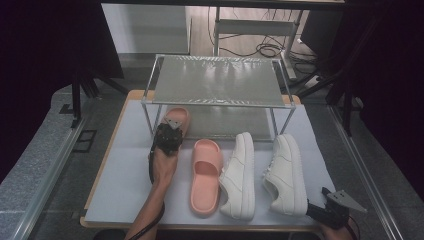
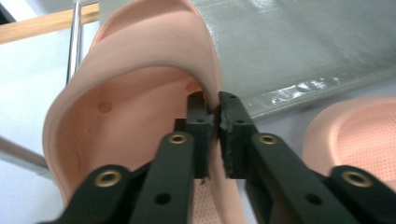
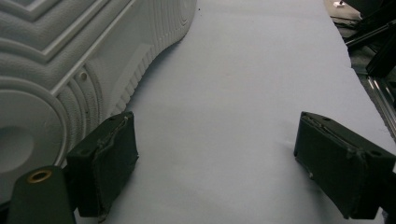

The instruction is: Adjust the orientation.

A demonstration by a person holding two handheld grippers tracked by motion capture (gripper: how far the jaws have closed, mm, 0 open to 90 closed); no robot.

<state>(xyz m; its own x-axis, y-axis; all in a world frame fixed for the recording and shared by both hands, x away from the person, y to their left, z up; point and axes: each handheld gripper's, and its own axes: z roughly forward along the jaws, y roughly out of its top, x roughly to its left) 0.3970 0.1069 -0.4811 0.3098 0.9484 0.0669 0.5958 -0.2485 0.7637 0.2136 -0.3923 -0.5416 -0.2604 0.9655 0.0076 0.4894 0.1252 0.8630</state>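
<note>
While the left gripper (image 2: 215, 105) pinches the side wall of a pink slipper (image 2: 140, 93), that slipper lies at the left near leg of the metal rack (image 1: 215, 82). Right of it rests the second pink slipper (image 1: 206, 177). Right gripper (image 3: 210, 158) spread, beside a white sneaker (image 3: 60, 60).

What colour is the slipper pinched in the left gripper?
Peach pink. The slipper, clamped by the left gripper, shows best in the left gripper view.
</note>
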